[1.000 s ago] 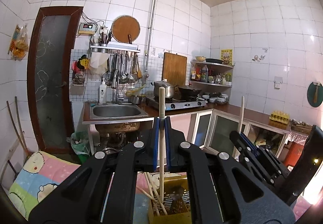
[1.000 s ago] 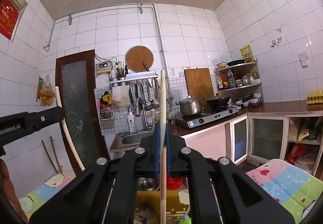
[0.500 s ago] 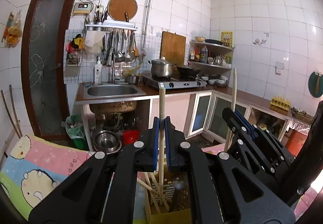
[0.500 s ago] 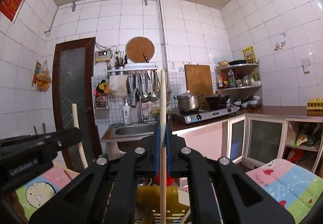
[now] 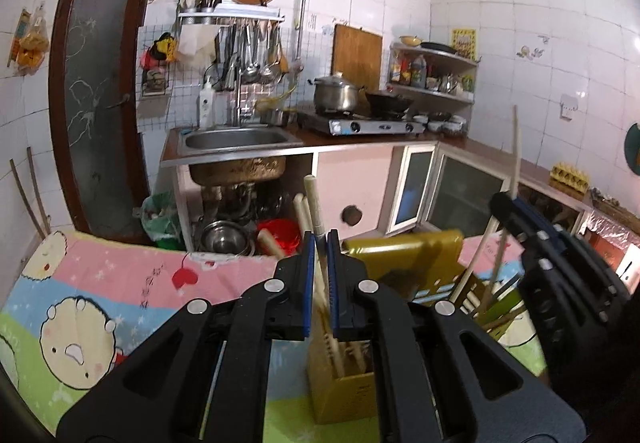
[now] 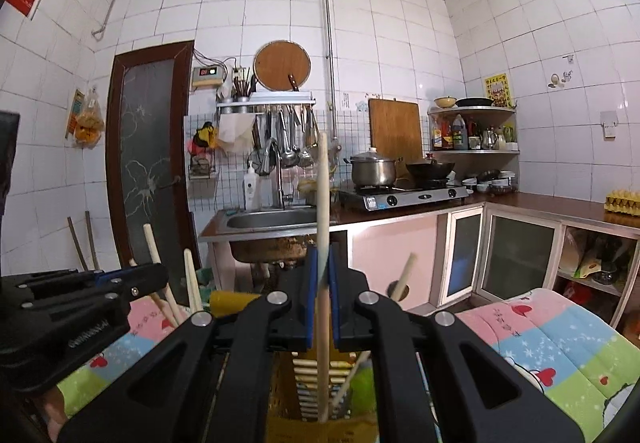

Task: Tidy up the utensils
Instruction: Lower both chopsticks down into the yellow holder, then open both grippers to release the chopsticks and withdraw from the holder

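The right gripper [image 6: 321,295] clamps an upright wooden chopstick [image 6: 322,203], its lower end inside the yellow utensil holder [image 6: 320,375] below.
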Tool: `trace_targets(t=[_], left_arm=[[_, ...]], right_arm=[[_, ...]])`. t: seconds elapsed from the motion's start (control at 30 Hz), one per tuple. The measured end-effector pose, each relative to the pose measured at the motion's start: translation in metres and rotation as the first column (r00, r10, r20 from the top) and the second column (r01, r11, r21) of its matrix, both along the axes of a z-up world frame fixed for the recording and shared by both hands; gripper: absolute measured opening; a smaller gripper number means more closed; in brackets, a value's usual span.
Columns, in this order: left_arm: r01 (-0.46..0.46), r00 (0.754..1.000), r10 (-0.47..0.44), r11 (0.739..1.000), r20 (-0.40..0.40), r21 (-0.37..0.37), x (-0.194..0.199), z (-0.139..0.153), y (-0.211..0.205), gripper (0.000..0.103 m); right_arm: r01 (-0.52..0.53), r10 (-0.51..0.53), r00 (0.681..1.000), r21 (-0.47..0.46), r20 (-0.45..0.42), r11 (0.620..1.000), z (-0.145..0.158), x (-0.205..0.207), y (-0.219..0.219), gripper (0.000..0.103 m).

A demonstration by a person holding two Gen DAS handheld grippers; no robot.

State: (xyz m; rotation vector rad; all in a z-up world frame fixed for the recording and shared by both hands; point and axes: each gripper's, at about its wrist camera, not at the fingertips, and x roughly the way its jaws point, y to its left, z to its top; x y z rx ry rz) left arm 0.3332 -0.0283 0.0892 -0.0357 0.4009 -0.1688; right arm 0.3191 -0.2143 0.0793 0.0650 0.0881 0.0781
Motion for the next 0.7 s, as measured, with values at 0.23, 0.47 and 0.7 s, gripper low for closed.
trace_targets(t=[0.23,0.47,0.7], left_arm=[[-0.023,1.0,0.023,0.999,0.002,0.039,-0.012,-0.009,0.005,0.007],[-0.062,0.998,0.062,0.998,0.003,0.004,-0.045,0.011,0.03,0.043],[-0.118,0.986,0.117,0.993,0.122,-0.001,-0.119,0.022,0.054,0.098]], right_arm=[[0.014,-0.016,0.998,-0.028,-0.058,1.0,-0.004,-0.001,-0.001,0.006],[0.04,-0.038,0.994,0.023,-0.104,0.999,0.011,-0.018,-0.019,0.064],[0.041,-0.041,0.99,0.001,-0.136,0.999,0.027,-0.067,-0.031,0.089]])
